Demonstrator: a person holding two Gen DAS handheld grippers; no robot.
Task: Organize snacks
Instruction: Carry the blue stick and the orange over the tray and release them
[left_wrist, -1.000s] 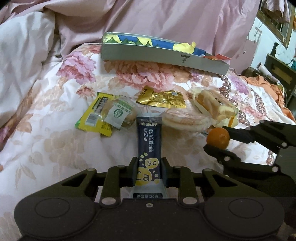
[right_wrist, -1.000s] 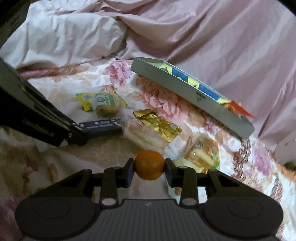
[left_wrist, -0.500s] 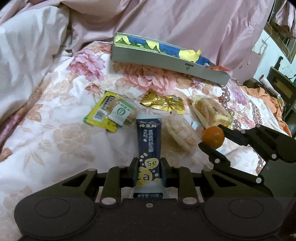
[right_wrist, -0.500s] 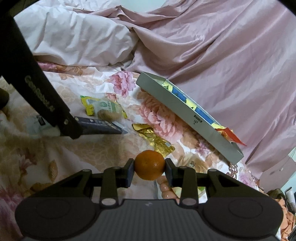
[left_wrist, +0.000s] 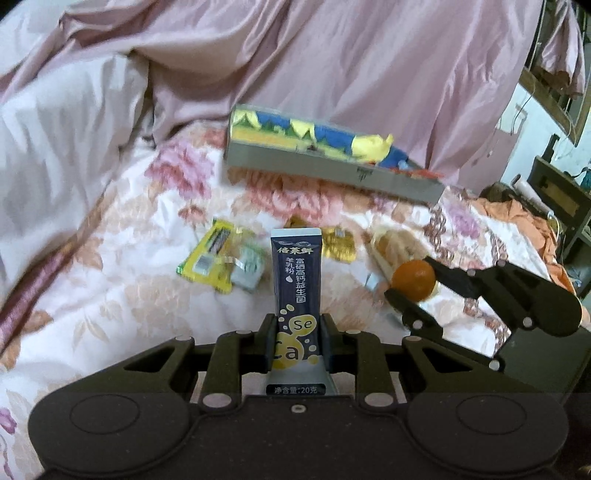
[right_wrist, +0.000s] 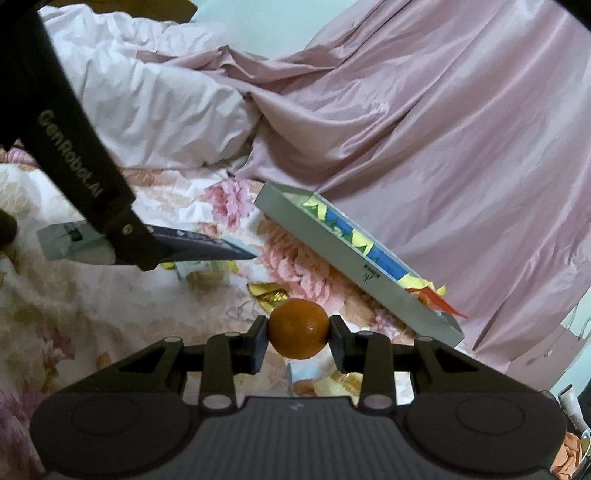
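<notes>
A: We're over the floral quilt (left_wrist: 110, 295), gray box (left_wrist: 332, 173) at the back.

B: Yep, in front of the box our left gripper (left_wrist: 297, 341) pinches the navy sachet (left_wrist: 296, 280), and our right gripper (right_wrist: 298, 338) clamps the orange (right_wrist: 298, 328).

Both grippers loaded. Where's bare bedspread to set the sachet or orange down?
Free: the floral bedspread left of the yellow wrapper, toward the white duvet; also the strip between the grey cardboard box and the gold foil packet. Crowded: mid-bed, from the wrapper to the bread packet.
</notes>
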